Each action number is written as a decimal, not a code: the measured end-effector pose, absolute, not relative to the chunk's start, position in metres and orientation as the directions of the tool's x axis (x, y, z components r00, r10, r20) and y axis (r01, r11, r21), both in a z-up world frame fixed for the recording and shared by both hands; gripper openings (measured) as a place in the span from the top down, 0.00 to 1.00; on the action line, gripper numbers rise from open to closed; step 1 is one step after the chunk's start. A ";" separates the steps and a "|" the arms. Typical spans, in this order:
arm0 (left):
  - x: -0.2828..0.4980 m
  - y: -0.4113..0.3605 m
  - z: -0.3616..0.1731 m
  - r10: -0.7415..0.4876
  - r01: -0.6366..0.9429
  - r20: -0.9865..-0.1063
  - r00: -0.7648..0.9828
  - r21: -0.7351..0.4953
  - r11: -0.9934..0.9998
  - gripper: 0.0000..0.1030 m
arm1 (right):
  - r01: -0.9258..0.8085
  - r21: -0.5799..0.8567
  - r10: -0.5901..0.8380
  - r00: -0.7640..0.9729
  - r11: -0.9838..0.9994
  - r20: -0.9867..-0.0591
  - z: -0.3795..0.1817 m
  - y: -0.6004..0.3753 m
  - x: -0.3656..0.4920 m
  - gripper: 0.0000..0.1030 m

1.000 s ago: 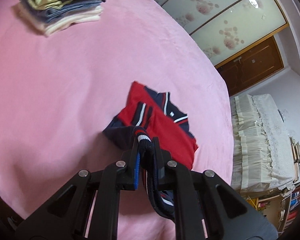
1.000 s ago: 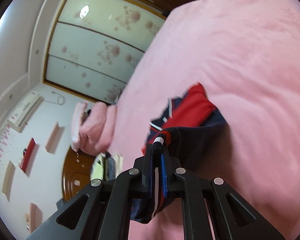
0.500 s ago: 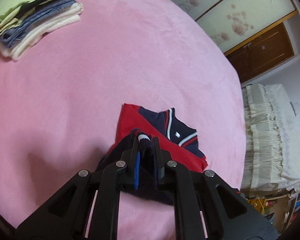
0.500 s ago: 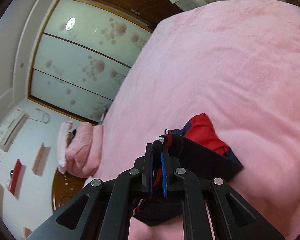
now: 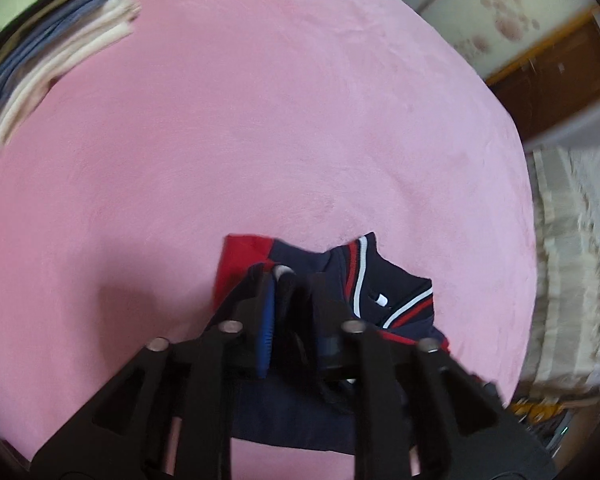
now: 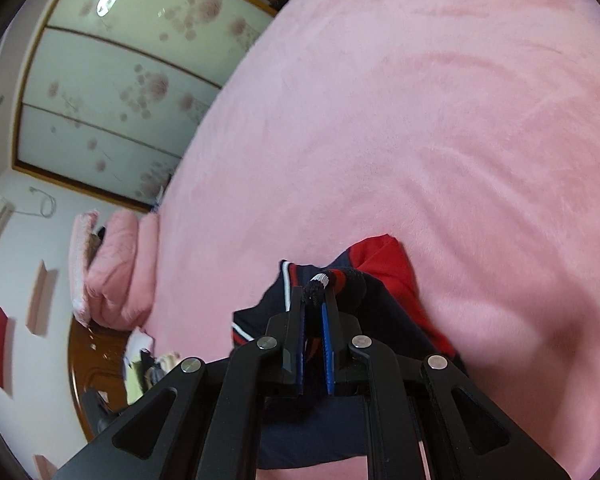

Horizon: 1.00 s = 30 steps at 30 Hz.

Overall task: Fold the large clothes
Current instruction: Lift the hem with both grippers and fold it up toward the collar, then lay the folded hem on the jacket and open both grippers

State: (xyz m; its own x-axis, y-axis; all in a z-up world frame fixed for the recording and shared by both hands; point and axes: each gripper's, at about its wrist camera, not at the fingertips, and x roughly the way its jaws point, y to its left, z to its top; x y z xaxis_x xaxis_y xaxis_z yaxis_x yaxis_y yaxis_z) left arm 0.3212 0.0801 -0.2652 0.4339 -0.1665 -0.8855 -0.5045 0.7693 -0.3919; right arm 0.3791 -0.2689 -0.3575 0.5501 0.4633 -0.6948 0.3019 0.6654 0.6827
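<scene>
Carried farther over its own collar since a second ago, navy-and-red sweater (image 5: 384, 304) hem on pink bed (image 5: 260, 120), pinched by left gripper (image 5: 286, 280) and right gripper (image 6: 314, 292); best lowered level, edges matched, before release.

Right gripper (image 6: 314, 300) clamped on navy-red garment (image 6: 380, 276) — pink bedspread (image 6: 420, 120) beneath

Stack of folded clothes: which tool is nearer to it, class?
Probably left. Both tools grip the jacket; the left tool has the stack ahead-left, the right tool cannot see it.
</scene>
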 end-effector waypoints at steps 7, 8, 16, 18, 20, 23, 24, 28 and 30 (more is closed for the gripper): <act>0.319 0.070 -0.244 -0.065 -0.412 -0.868 0.492 -0.298 0.861 0.28 | 0.237 0.667 0.460 0.563 0.706 -0.687 -0.346 -0.277 0.393 0.53; 0.316 0.073 -0.248 -0.082 -0.416 -0.874 0.479 -0.308 0.856 0.28 | 0.234 0.655 0.453 0.557 0.719 -0.696 -0.348 -0.277 0.395 0.53; 0.292 0.090 -0.303 -0.113 -0.483 -0.921 0.372 -0.296 0.824 0.28 | 0.224 0.516 0.393 0.426 0.827 -0.815 -0.376 -0.285 0.380 0.53; 0.285 0.086 -0.320 -0.120 -0.467 -0.941 0.316 -0.264 0.844 0.29 | 0.249 0.516 0.403 0.390 0.820 -0.828 -0.387 -0.287 0.373 0.53; 0.277 0.077 -0.333 -0.083 -0.430 -0.959 0.270 -0.198 0.881 0.35 | 0.257 0.512 0.410 0.360 0.820 -0.838 -0.400 -0.281 0.360 0.54; 0.266 0.062 -0.344 -0.040 -0.366 -0.972 0.233 -0.125 0.922 0.45 | 0.243 0.479 0.394 0.327 0.843 -0.859 -0.414 -0.274 0.347 0.61; 0.262 0.058 -0.346 -0.042 -0.347 -0.970 0.240 -0.126 0.929 0.47 | 0.242 0.474 0.395 0.313 0.847 -0.864 -0.418 -0.274 0.344 0.71; 0.253 0.048 -0.345 -0.053 -0.297 -0.961 0.270 -0.136 0.945 0.82 | 0.207 0.456 0.386 0.306 0.866 -0.871 -0.430 -0.268 0.337 0.95; 0.249 0.045 -0.344 -0.018 -0.292 -0.963 0.268 -0.099 0.951 0.91 | 0.196 0.439 0.368 0.315 0.877 -0.875 -0.421 -0.266 0.335 0.96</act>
